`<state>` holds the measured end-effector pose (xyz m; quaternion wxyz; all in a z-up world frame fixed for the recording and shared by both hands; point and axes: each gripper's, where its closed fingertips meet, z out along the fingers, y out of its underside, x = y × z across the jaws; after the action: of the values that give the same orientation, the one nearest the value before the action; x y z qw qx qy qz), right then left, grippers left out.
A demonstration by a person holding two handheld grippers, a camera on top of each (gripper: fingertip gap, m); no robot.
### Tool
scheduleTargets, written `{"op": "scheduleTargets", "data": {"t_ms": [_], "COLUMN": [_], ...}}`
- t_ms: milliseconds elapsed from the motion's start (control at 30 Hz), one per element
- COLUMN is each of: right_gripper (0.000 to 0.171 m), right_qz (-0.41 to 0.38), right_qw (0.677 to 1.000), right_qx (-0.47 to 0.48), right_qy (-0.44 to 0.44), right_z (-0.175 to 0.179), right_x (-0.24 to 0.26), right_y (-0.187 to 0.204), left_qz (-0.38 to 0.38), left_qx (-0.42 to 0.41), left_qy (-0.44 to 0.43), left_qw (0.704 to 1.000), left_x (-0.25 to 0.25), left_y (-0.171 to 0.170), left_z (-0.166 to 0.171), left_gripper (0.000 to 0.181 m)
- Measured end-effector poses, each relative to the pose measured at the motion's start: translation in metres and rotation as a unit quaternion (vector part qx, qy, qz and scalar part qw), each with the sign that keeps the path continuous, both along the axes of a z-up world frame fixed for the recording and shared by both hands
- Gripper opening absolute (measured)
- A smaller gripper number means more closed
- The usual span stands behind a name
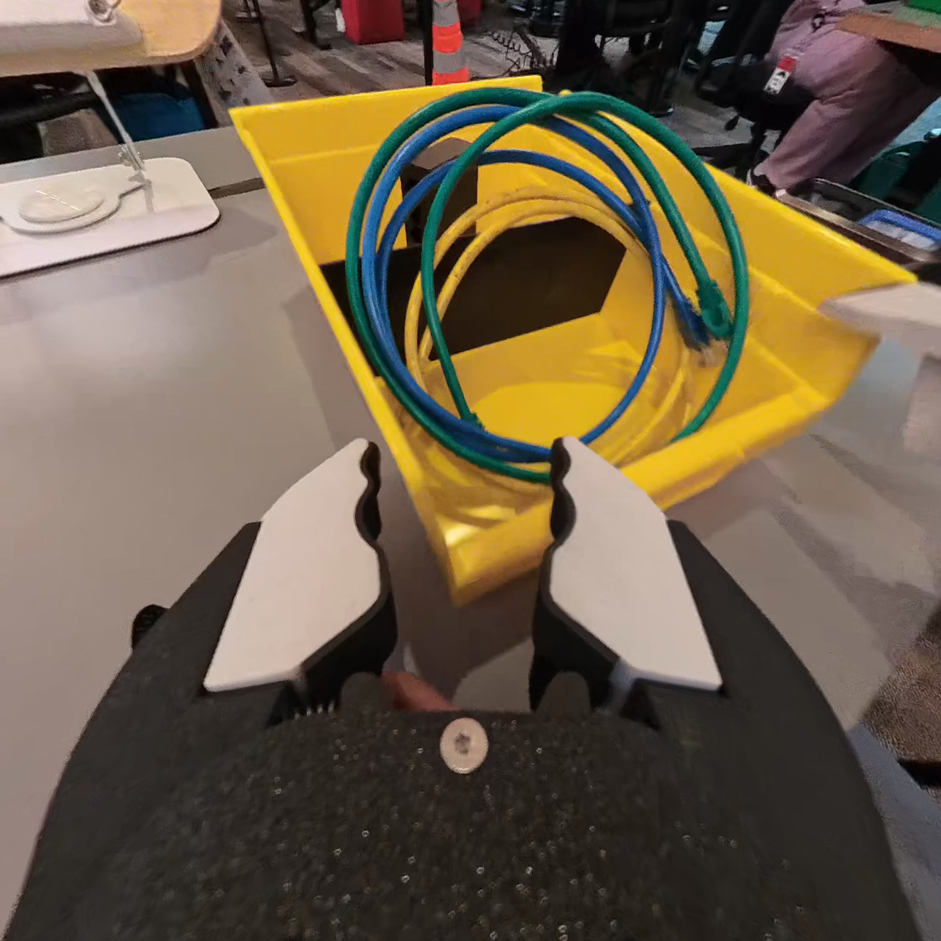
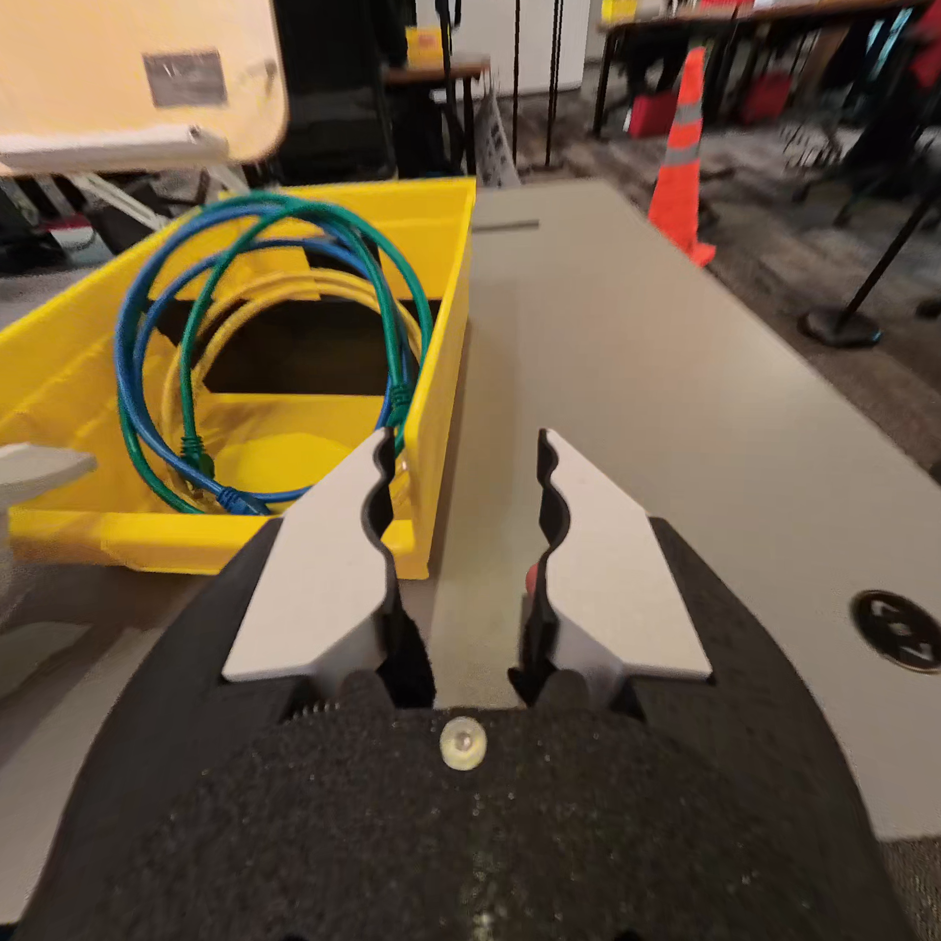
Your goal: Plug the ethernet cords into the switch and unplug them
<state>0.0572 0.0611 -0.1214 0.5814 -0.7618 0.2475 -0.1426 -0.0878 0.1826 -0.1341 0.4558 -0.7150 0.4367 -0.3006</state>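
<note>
**Ethernet cords coiled in the bin, both grippers empty**

Ethernet cords lie looped together in the yellow bin (image 1: pixel 315 153) on the grey table (image 1: pixel 153 382): green cord (image 1: pixel 677 214), blue cord (image 1: pixel 657 275) and a yellow cord (image 1: pixel 433 315), over a dark block that may be the switch. Your left gripper (image 1: pixel 466 461) hangs at the bin's near corner, jaws apart, holding nothing. Your right gripper (image 2: pixel 466 448) sits beside the bin wall, also spread and empty. Pull one loop and the tangled coils could drag the others out.

My left gripper (image 1: pixel 464 466) is level with its jaws spread wide, nothing between them. My right gripper (image 2: pixel 466 458) is likewise parted and empty, pointing forward.
</note>
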Motion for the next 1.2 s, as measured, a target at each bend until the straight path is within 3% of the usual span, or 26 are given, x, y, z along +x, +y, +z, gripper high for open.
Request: {"op": "scheduleTargets", "data": {"t_ms": [67,167,267,433,667,867,1033,1067,1133,1200], "right_gripper": [0.046,0.015,0.008,0.003,0.003,0.004,0.005,0.005,0.005,0.015], "right_qz": [-0.001,0.0,-0.023,-0.007,0.033,0.109,0.137,0.141,0.159,0.201], "right_qw": [1.0,0.998,0.998,0.999,0.999,0.99,0.988,0.988,0.985,0.977], "right_qx": [-0.019,-0.046,-0.055,-0.051,0.006,-0.059,-0.071,-0.07,-0.068,-0.059], "right_qy": [0.023,0.052,0.034,-0.001,-0.035,-0.073,-0.004,-0.001,0.009,0.034], "right_z": [-0.016,-0.033,-0.032,-0.017,0.016,-0.01,-0.031,-0.03,-0.031,-0.03], "right_x": [0.004,0.002,0.006,-0.022,-0.09,-0.158,-0.176,-0.176,-0.178,-0.187], "right_y": [0.012,0.032,0.04,0.058,0.11,0.17,0.189,0.19,0.19,0.184], "left_qz": [0.015,0.024,0.046,0.078,0.146,0.196,0.205,0.192,0.161,0.176], "left_qx": [0.012,0.016,0.008,0.06,0.104,0.062,0.055,0.05,0.026,0.017], "left_qy": [0.007,0.048,0.054,0.062,0.038,0.059,0.068,0.068,0.047,-0.03], "left_qw": [1.0,0.998,0.997,0.993,0.983,0.977,0.975,0.978,0.985,0.984], "left_x": [0.008,0.008,0.001,-0.036,-0.117,-0.189,-0.206,-0.204,-0.203,-0.218], "left_y": [0.01,0.019,0.035,0.049,0.081,0.125,0.138,0.134,0.123,0.121], "left_z": [-0.003,-0.013,-0.015,-0.012,0.012,-0.01,-0.012,-0.013,-0.013,0.008], "left_gripper": [0.052,0.035,0.011,0.005,0.005,0.004,0.005,0.007,0.03,0.037]}}
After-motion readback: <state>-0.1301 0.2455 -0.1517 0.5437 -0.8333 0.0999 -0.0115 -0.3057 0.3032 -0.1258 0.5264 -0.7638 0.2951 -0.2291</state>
